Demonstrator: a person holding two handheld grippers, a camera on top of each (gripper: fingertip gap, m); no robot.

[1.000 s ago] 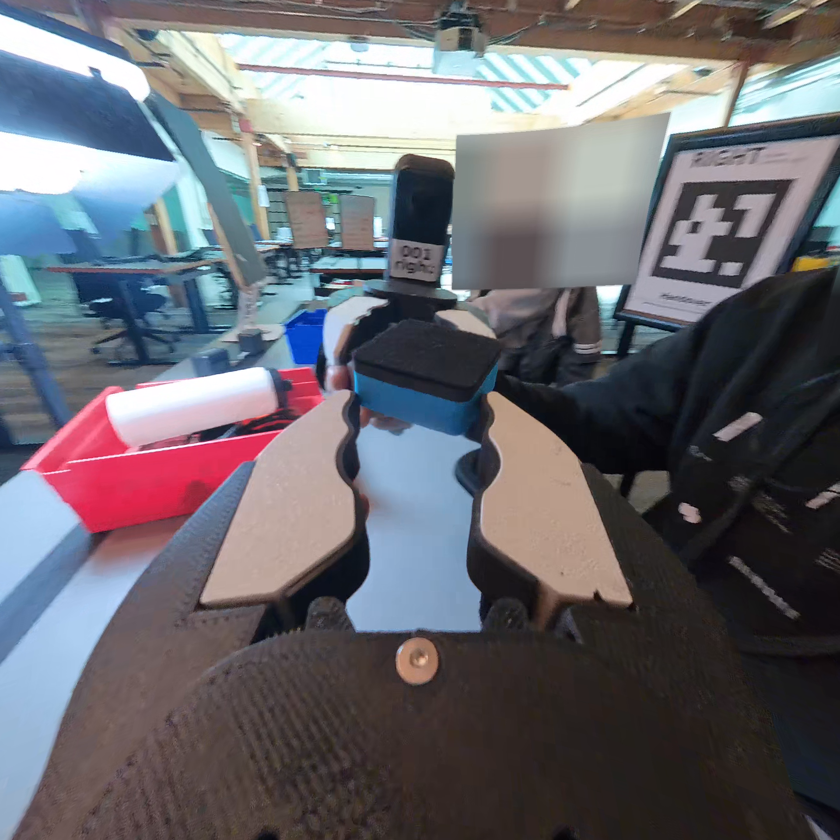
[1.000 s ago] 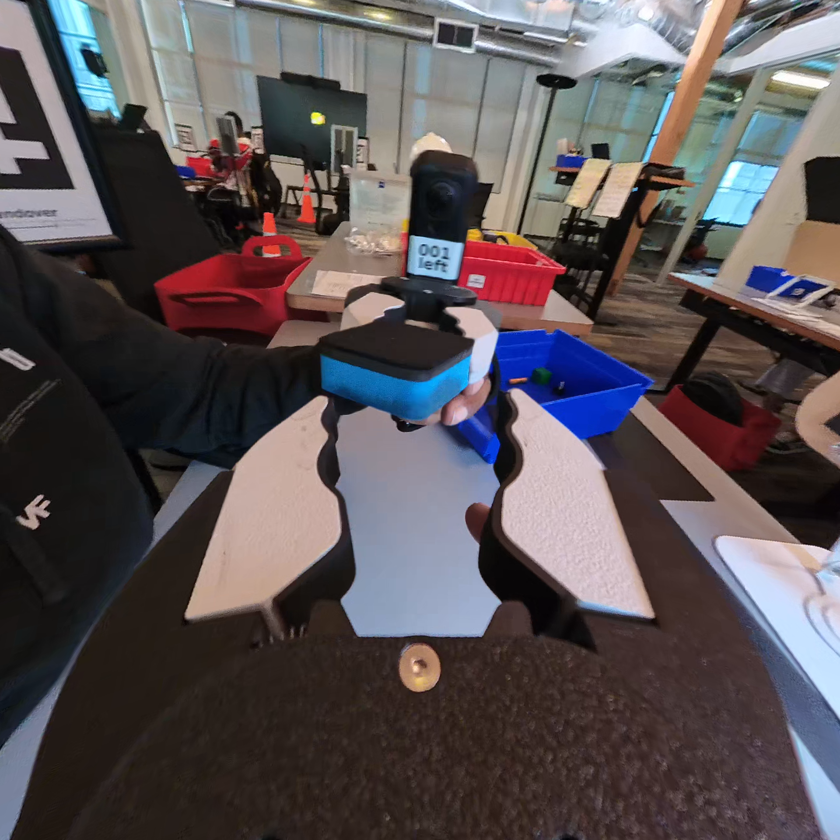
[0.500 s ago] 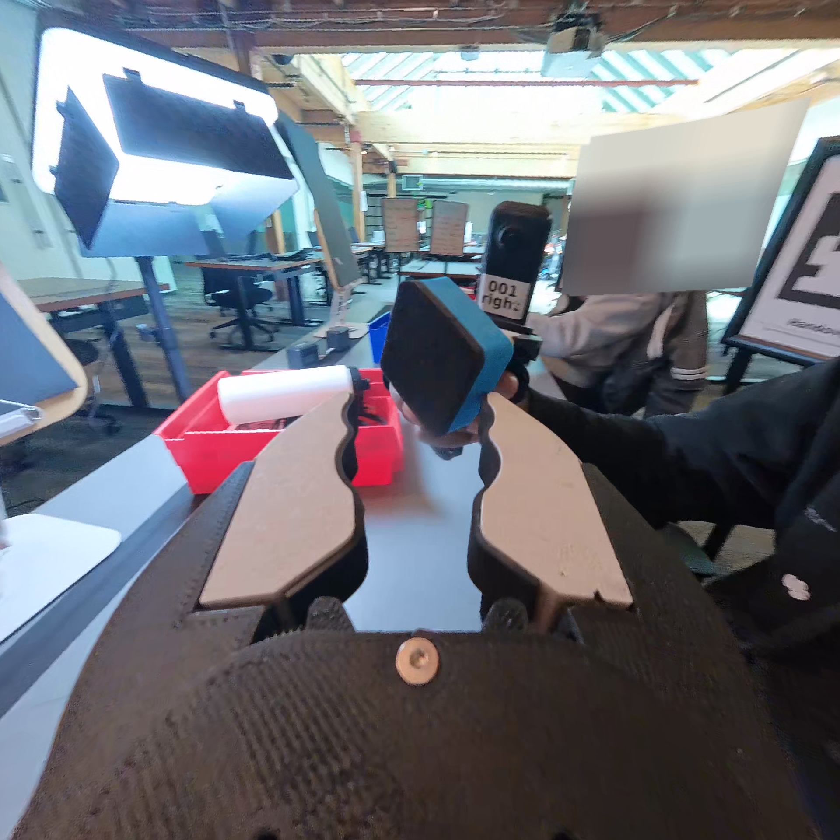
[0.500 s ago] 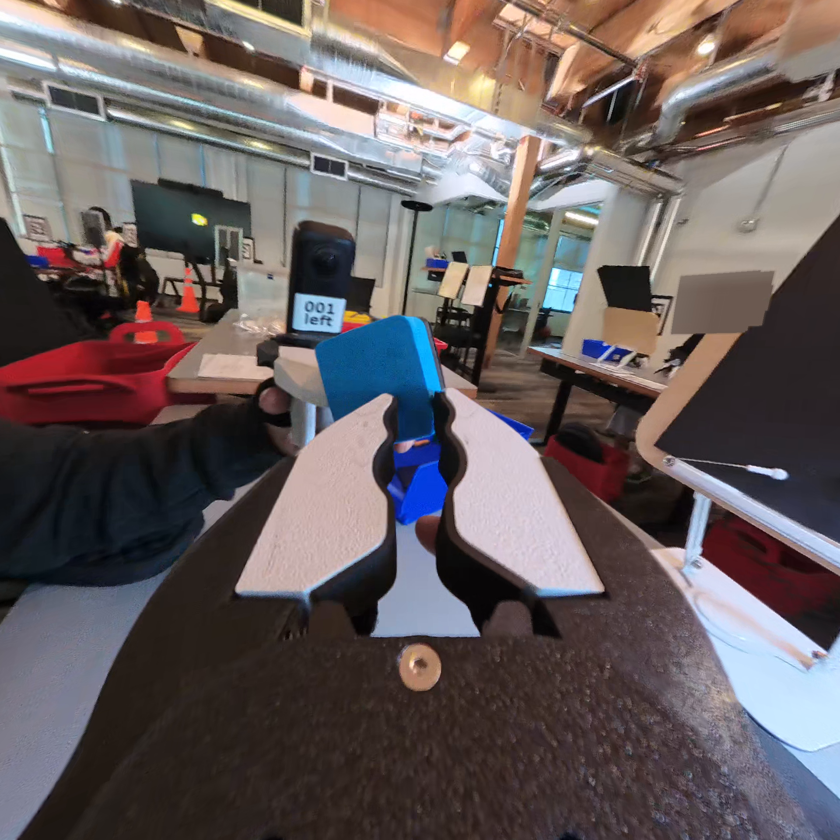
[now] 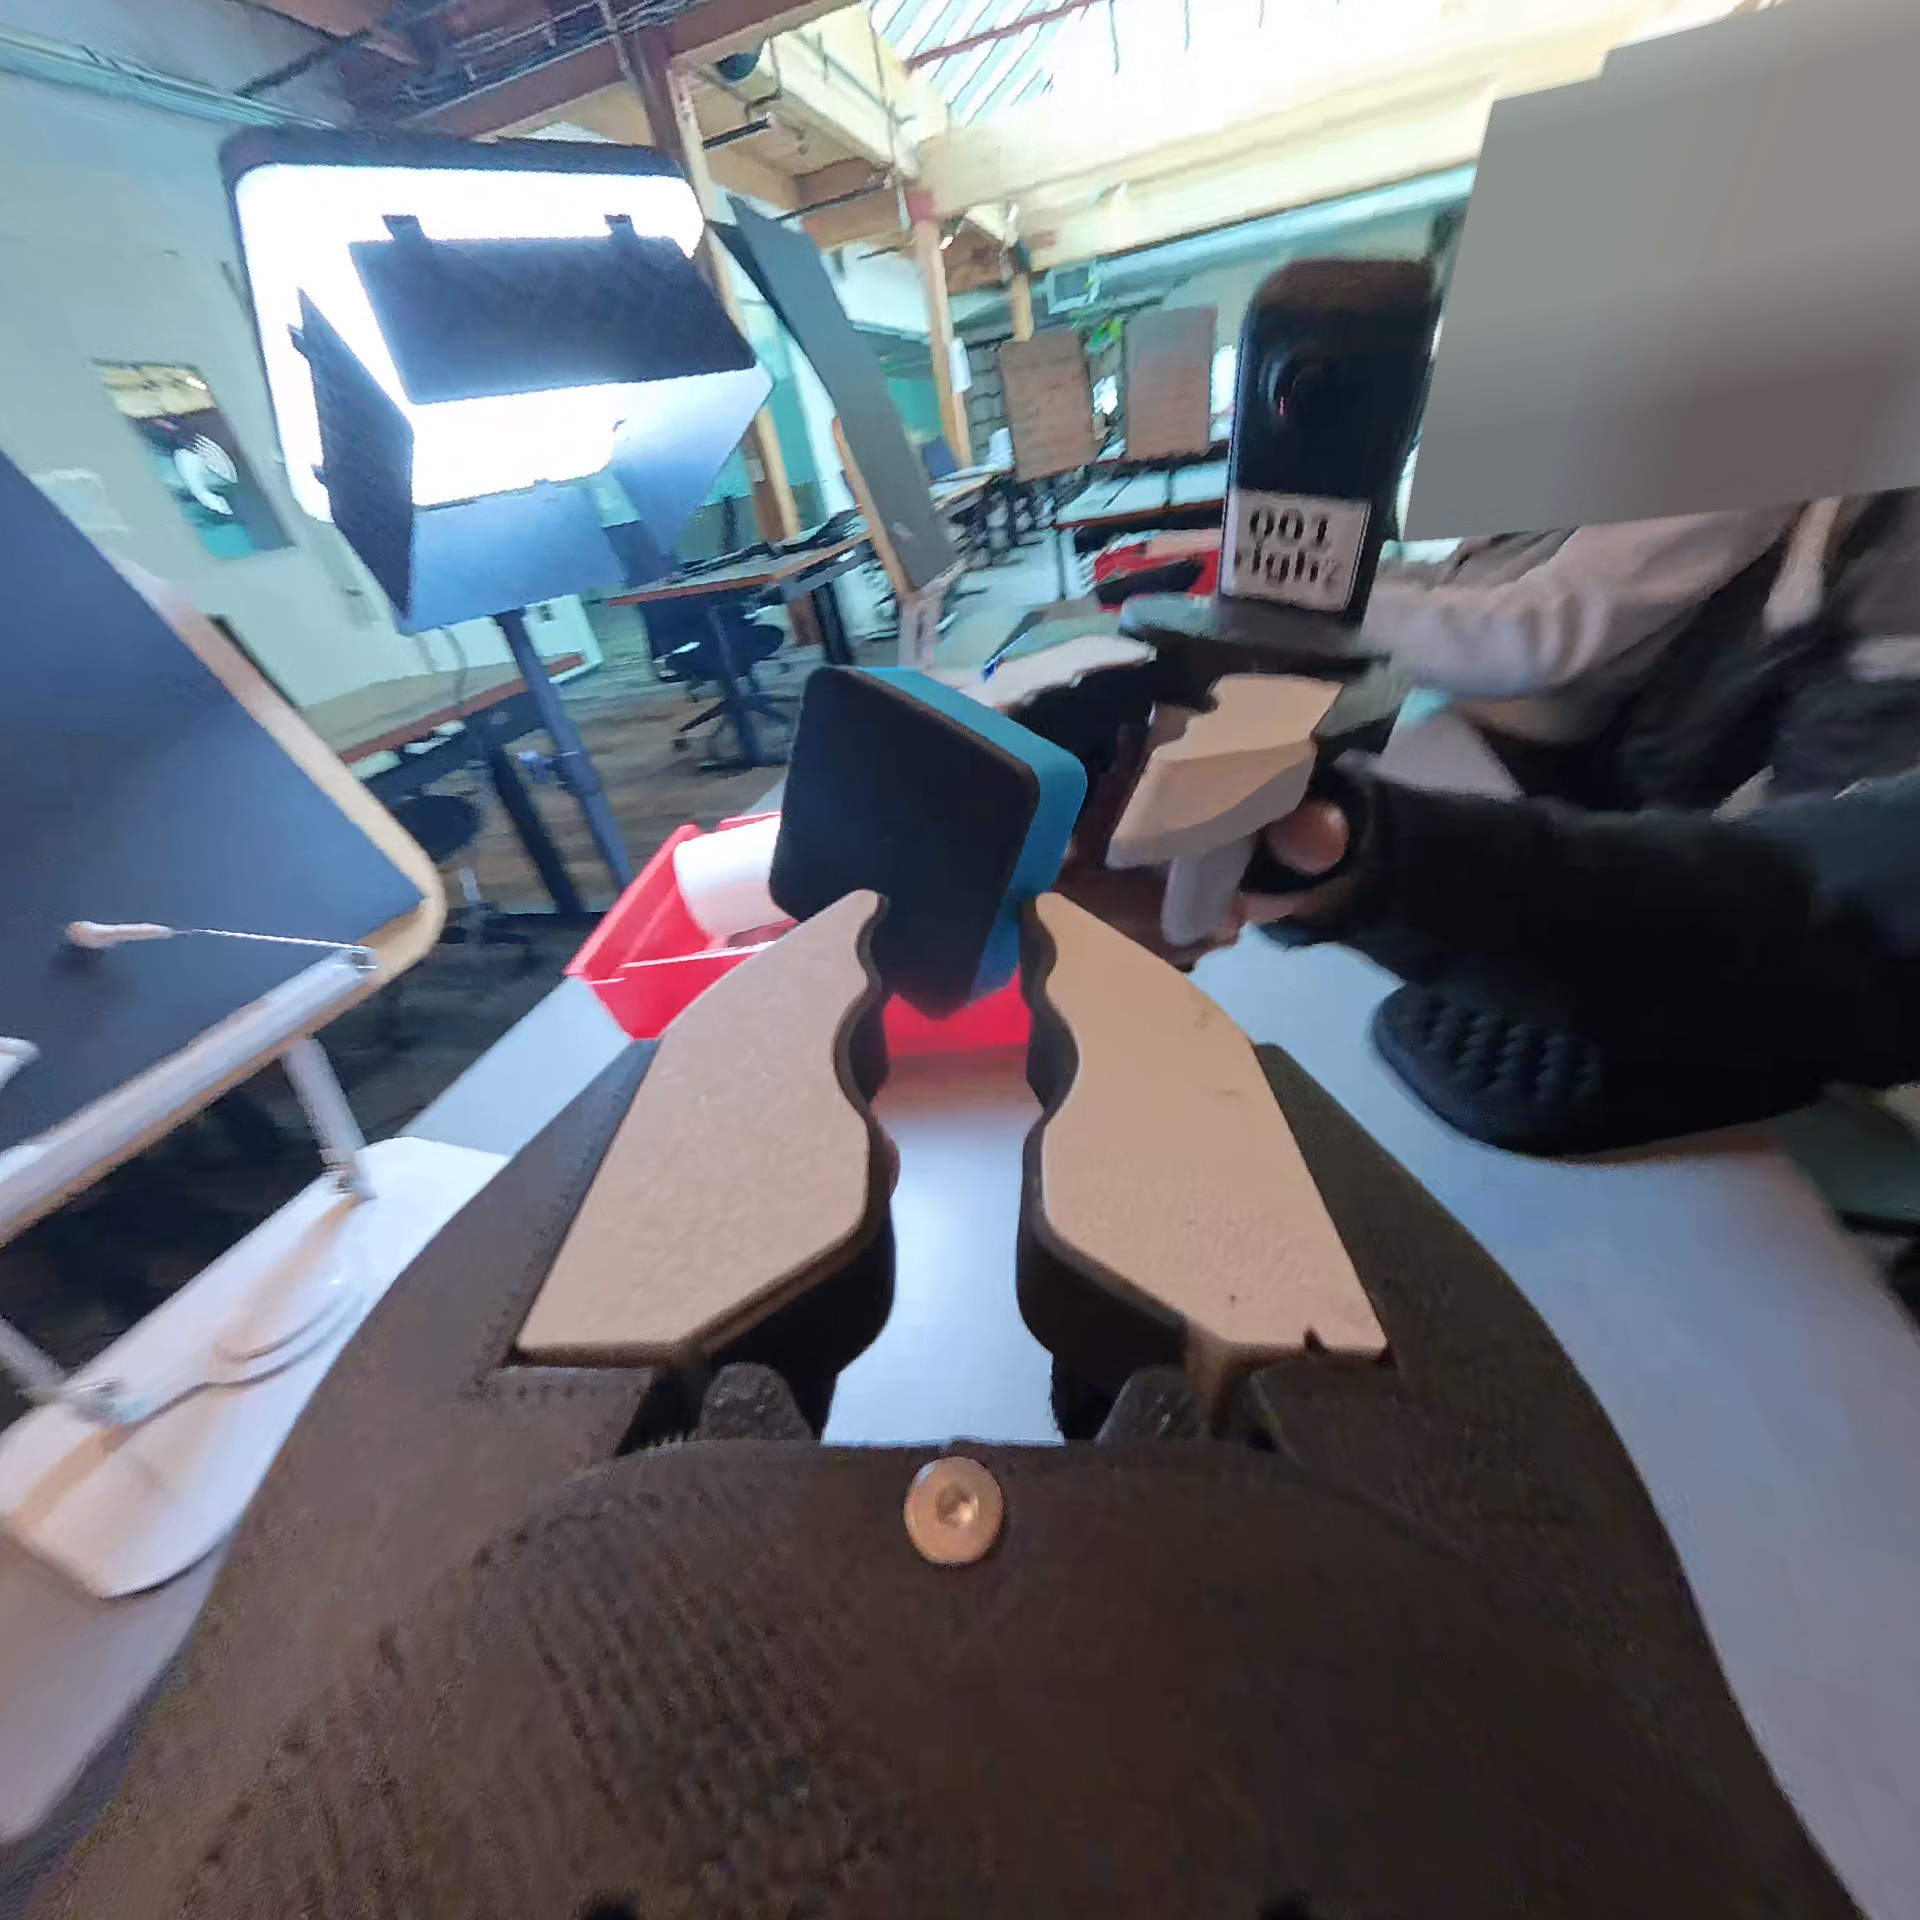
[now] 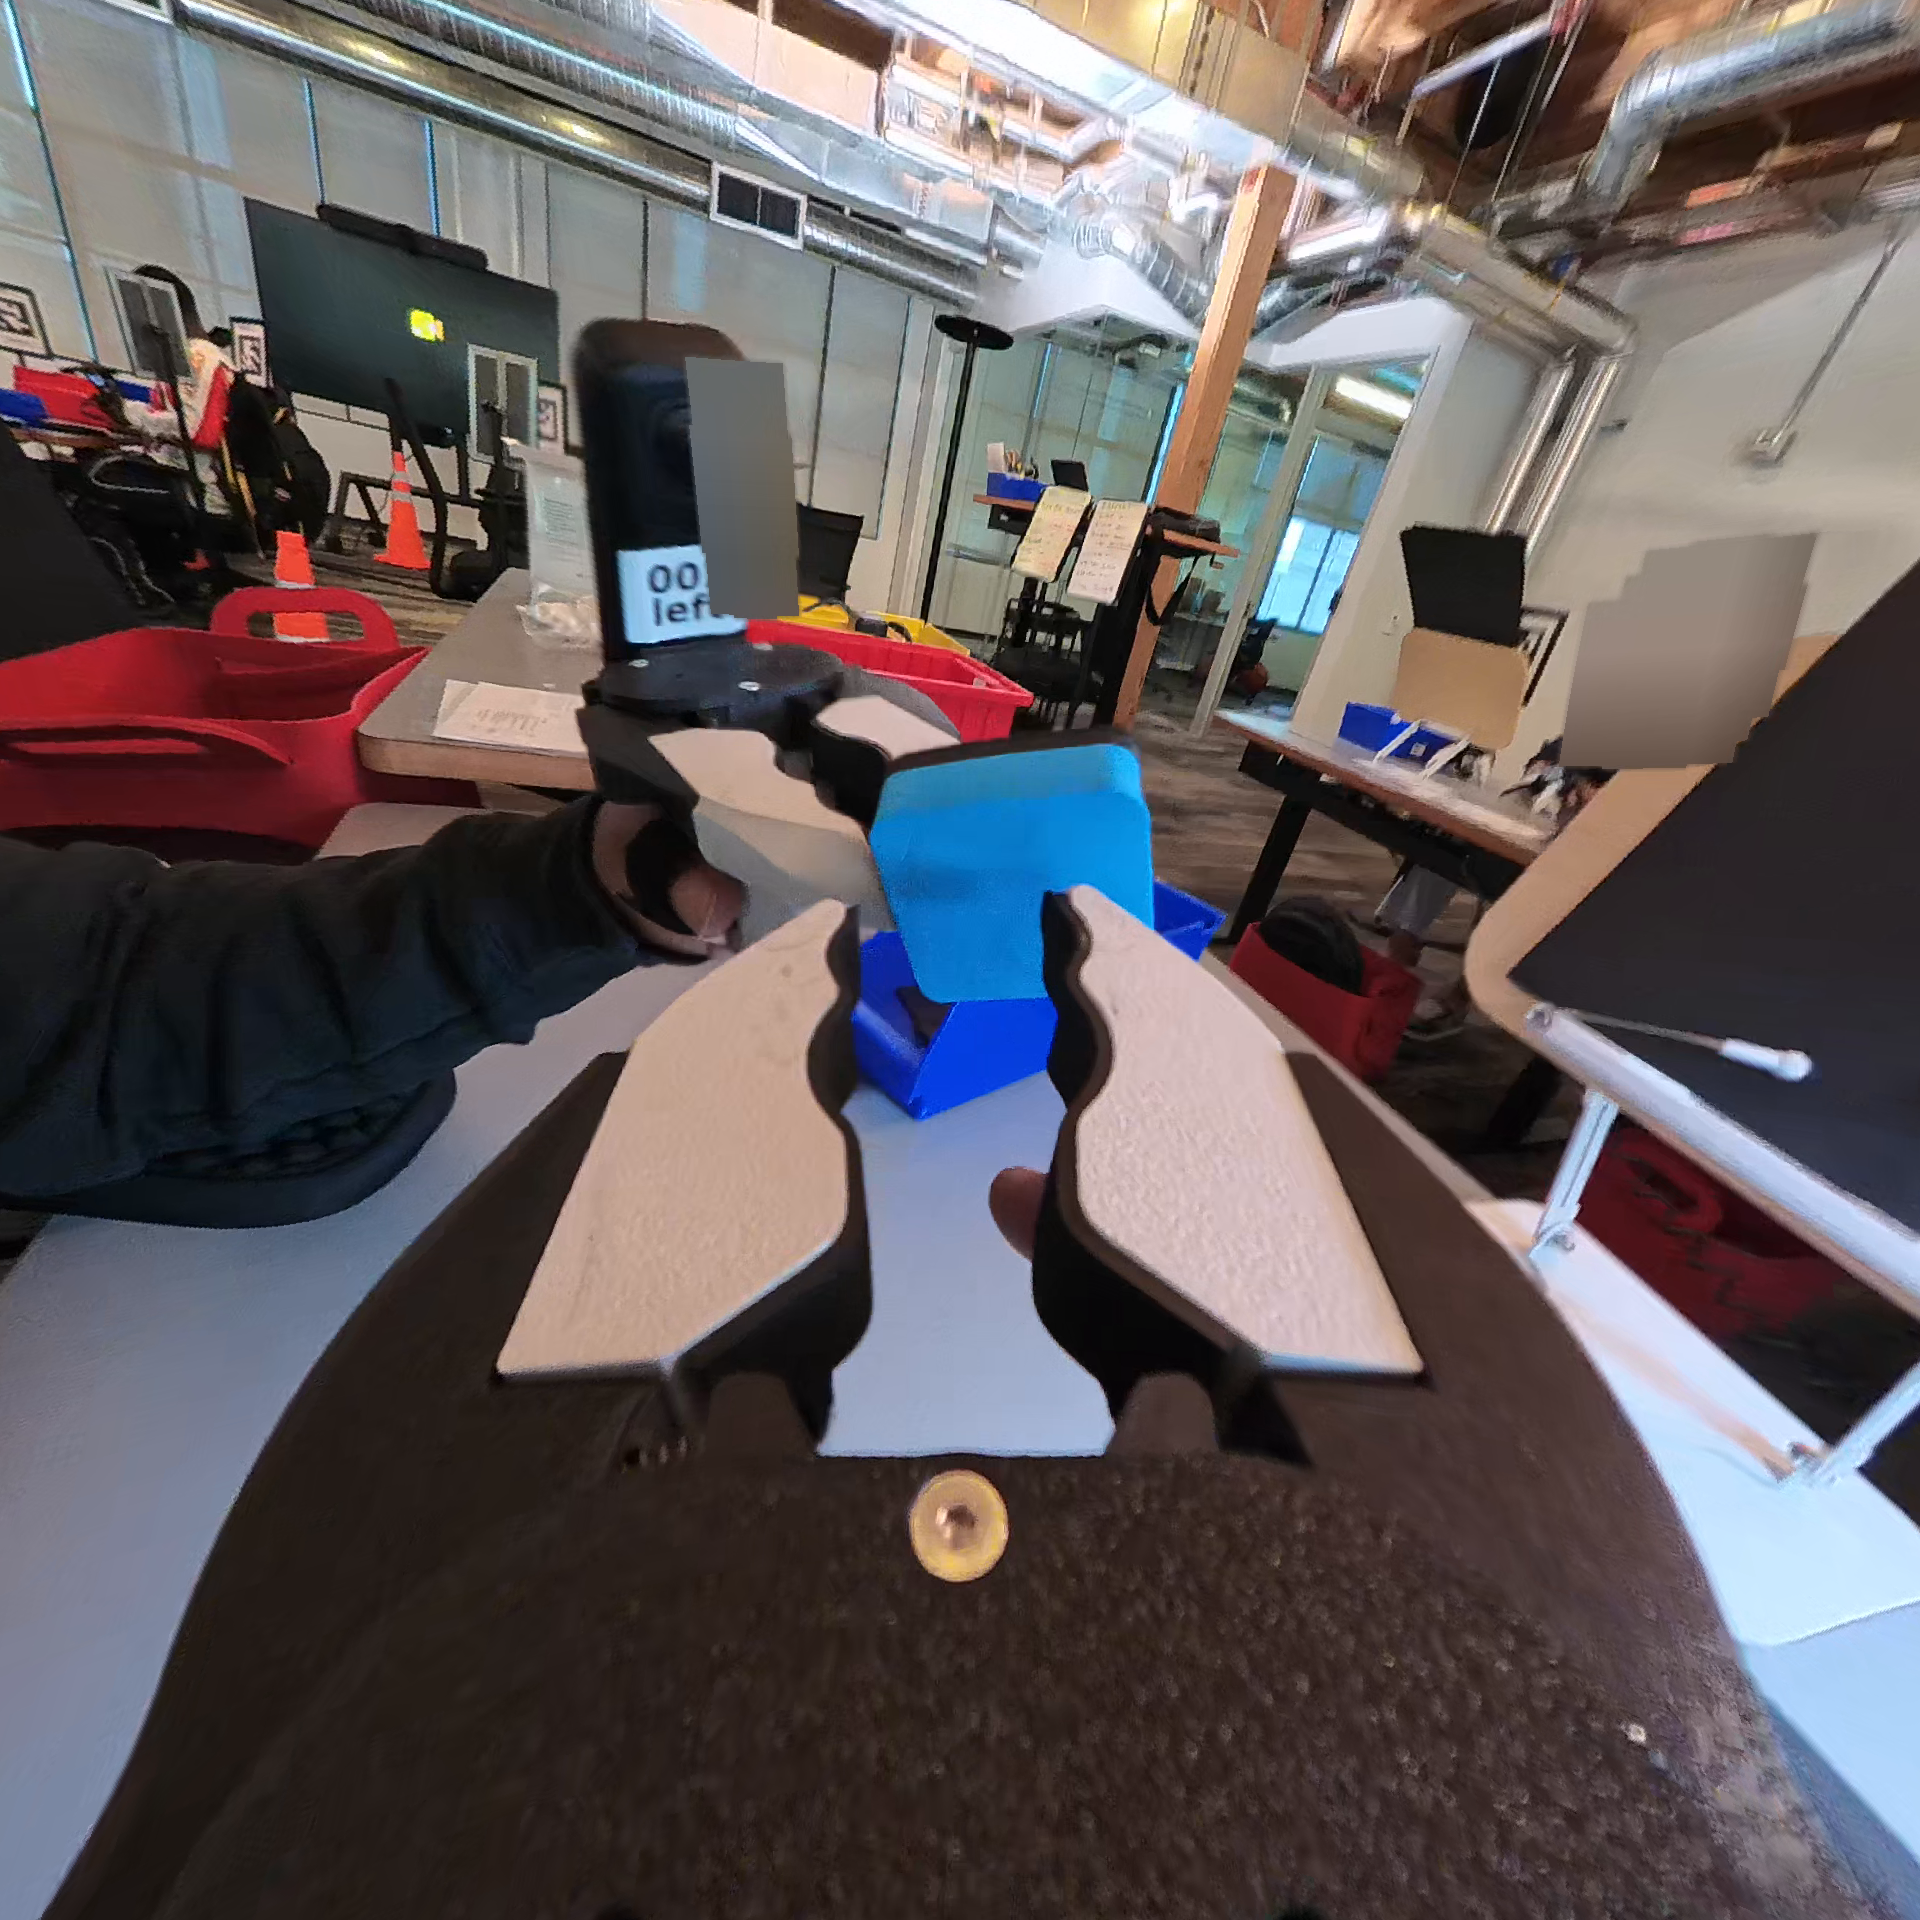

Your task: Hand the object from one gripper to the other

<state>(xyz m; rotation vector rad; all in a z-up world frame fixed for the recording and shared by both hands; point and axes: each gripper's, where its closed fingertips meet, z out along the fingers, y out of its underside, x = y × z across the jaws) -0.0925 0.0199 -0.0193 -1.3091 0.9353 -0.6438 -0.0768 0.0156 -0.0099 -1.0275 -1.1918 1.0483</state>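
Observation:
A sponge (image 5: 904,821), blue with a black scouring face, stands on edge between my left gripper's (image 5: 951,920) fingertips. Both pads press on it, one on the black face and one on the blue. In the right wrist view the sponge (image 6: 1008,842) shows its blue face just past my right gripper's (image 6: 945,914) tips. Those fingers stand apart, with a clear gap on the left side of the sponge. In the left wrist view the right gripper (image 5: 1153,727) sits beside the sponge with its fingers spread. A gloved hand (image 5: 1558,904) holds it.
A red bin (image 5: 644,956) with a white roll (image 5: 722,873) sits on the grey table (image 5: 1558,1299) beyond the sponge. A blue bin (image 6: 956,1049) lies under my right fingertips. A black board on a white stand (image 6: 1766,935) is at the right, and a studio light (image 5: 499,343) at the far left. The tips of both grippers are at nearly the same place.
A second ago the sponge lay flat at my left fingertips. Half a second ago my right pads were closed on its edge. Now my left fingers have closed on it and my right fingers have opened.

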